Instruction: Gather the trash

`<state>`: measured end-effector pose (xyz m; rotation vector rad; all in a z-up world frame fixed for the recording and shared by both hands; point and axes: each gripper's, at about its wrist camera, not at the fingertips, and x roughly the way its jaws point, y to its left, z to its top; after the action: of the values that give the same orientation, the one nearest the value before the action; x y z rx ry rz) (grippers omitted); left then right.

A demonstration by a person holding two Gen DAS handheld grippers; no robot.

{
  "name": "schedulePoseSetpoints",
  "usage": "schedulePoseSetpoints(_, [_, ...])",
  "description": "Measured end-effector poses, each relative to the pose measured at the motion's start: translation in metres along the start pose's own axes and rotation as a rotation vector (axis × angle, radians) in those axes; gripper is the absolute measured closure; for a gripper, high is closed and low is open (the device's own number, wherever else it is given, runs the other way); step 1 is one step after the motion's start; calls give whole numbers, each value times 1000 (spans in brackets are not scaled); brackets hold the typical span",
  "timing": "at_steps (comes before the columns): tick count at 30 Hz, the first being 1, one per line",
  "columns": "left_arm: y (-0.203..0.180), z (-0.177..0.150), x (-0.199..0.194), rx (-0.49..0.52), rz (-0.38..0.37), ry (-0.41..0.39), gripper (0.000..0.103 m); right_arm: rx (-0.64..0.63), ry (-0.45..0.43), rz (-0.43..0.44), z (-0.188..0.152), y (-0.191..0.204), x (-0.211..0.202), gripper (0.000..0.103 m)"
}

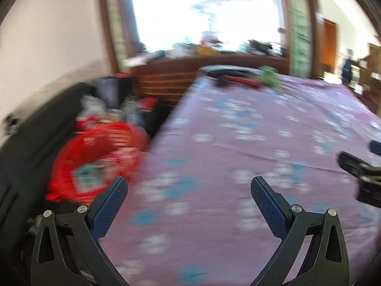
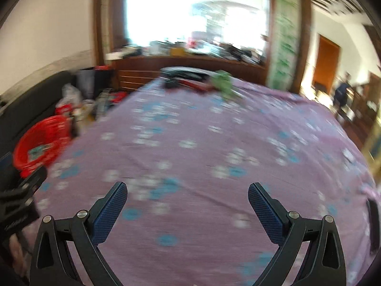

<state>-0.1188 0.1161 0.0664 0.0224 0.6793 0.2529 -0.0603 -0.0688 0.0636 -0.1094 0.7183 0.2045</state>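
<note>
Both views are blurred by motion. My left gripper [image 1: 189, 182] hangs open over the near left part of a bed with a purple flowered sheet [image 1: 250, 143], nothing between its blue-padded fingers. My right gripper [image 2: 187, 188] is open too, empty, over the near middle of the sheet [image 2: 202, 143]. A red basket [image 1: 95, 164] stands on the floor left of the bed with a printed wrapper inside; in the right wrist view the basket [image 2: 40, 143] sits at the left edge. At the far end of the bed lie a crumpled green piece [image 2: 223, 83] and dark and red items [image 2: 188, 81].
A dark sofa [image 1: 35, 147] runs along the left wall, with bags and bottles [image 2: 78, 104] beside the basket. A wooden dresser [image 2: 190, 69] loaded with clutter stands under a bright window. A person [image 2: 341, 90] stands in the far right doorway area. The other gripper's body [image 1: 362, 174] shows at the right edge.
</note>
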Motion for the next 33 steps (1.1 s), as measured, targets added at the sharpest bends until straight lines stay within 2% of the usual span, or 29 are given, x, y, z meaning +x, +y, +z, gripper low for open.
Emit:
schedulePoseSetpoints(5, [-72,18,41,72,-185,151,1,102,106,-181,-1,-75,25,0])
schedulePoseSetpoints(8, [-107,19,62,116,-224,225,1,164,154,-240,-6,-114,37,0])
schedulePoseSetpoints(12, [-128,16,78,123,-223,276,1,200,194,-227,-9,-138,47,1])
schedulePoseSetpoints(19, [-130,16,98,117,-236,352,1,191,265,-159,-15,-138,65,0])
schedulePoseSetpoints(21, [-130,18,101,113,-235,350,0,201,293,-147,-19,-139,69,0])
schedulePoseSetpoints(33, [-132,19,104,107,-239,326,0,193,294,-133,-19,-134,71,0])
